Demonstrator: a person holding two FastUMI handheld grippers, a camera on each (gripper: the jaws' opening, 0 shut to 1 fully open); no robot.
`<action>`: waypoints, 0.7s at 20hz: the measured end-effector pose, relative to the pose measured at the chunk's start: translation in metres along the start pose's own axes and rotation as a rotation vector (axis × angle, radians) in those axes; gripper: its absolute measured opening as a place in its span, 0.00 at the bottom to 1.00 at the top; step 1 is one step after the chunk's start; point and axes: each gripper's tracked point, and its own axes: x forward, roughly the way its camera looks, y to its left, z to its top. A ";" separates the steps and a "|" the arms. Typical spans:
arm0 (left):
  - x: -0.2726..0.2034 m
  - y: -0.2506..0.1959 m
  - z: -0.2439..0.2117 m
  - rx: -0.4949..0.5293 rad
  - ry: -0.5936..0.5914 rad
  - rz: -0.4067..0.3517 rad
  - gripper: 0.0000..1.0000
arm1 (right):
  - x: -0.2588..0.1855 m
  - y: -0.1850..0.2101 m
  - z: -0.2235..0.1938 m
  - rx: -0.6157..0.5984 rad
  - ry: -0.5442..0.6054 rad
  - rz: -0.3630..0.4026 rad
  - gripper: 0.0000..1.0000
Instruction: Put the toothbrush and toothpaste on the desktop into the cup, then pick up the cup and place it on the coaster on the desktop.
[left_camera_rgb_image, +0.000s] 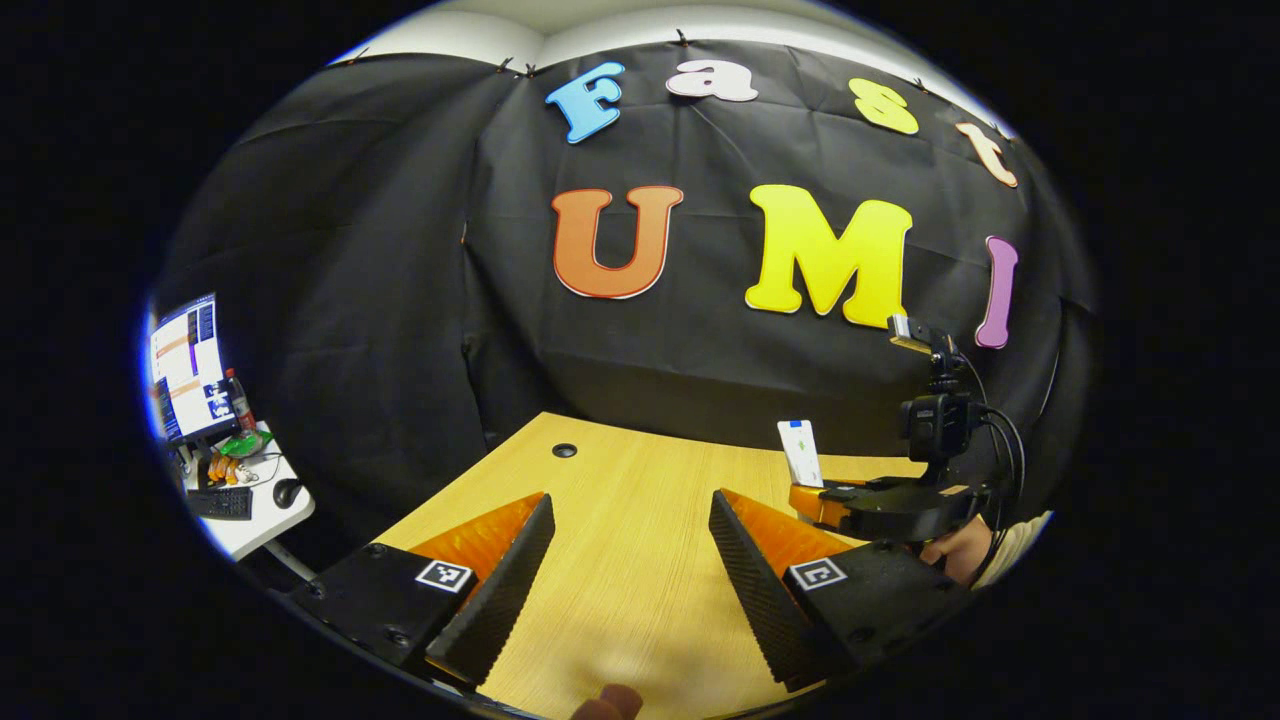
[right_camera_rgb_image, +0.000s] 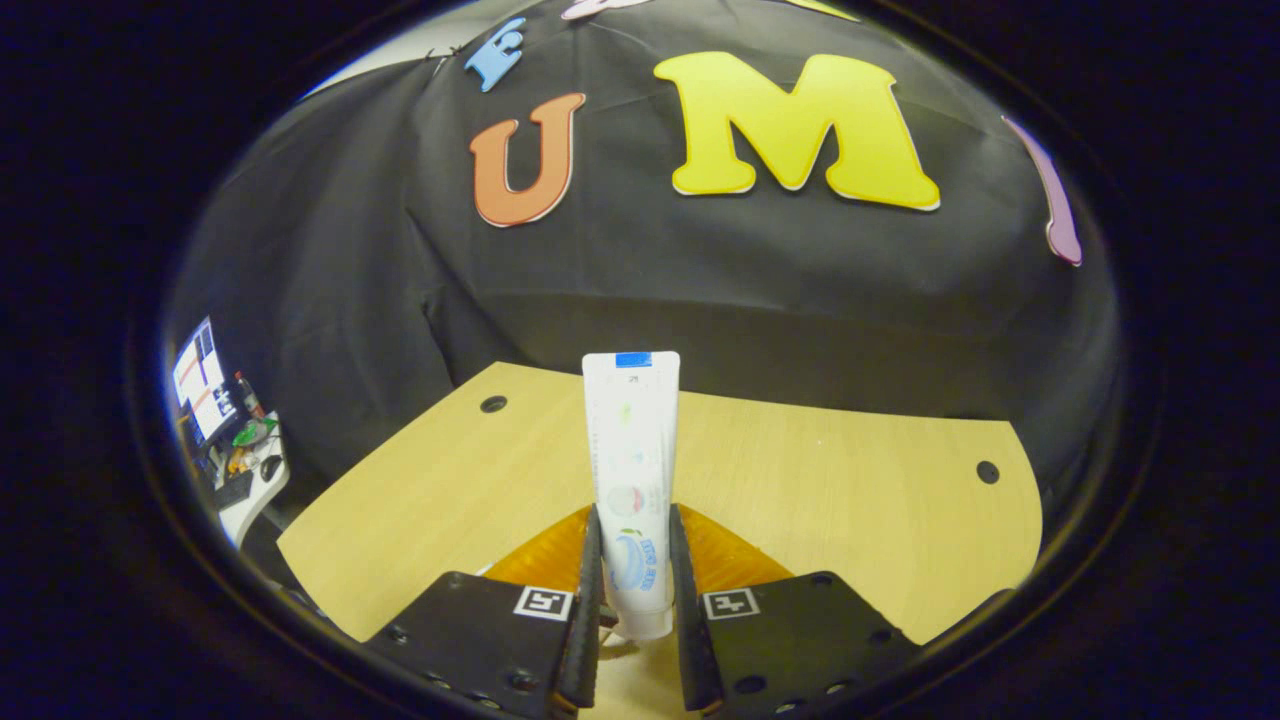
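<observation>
right gripper view: at bottom centre the right claw (right_camera_rgb_image: 634, 600) is clamping the toothpaste (right_camera_rgb_image: 632, 470) upright above the counter (right_camera_rgb_image: 850, 480), so (my guess) the toothpaste step is running, needing the cup next. the left claw (left_camera_rgb_image: 630, 560) is gaping, holding nothing.

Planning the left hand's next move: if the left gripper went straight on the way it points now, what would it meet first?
Probably nothing soon: the open left gripper points over bare desktop toward the booth wall. The toothpaste sits off to its right.
</observation>
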 end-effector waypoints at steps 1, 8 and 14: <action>-0.003 0.001 -0.002 -0.004 0.001 0.006 0.99 | 0.004 0.003 -0.001 0.004 0.006 0.014 0.33; -0.017 -0.001 -0.011 0.017 0.027 0.021 0.99 | 0.009 0.007 -0.011 -0.014 0.011 0.048 0.36; -0.011 -0.022 -0.009 0.011 0.028 -0.028 0.99 | -0.017 0.000 -0.003 -0.026 -0.021 0.041 0.41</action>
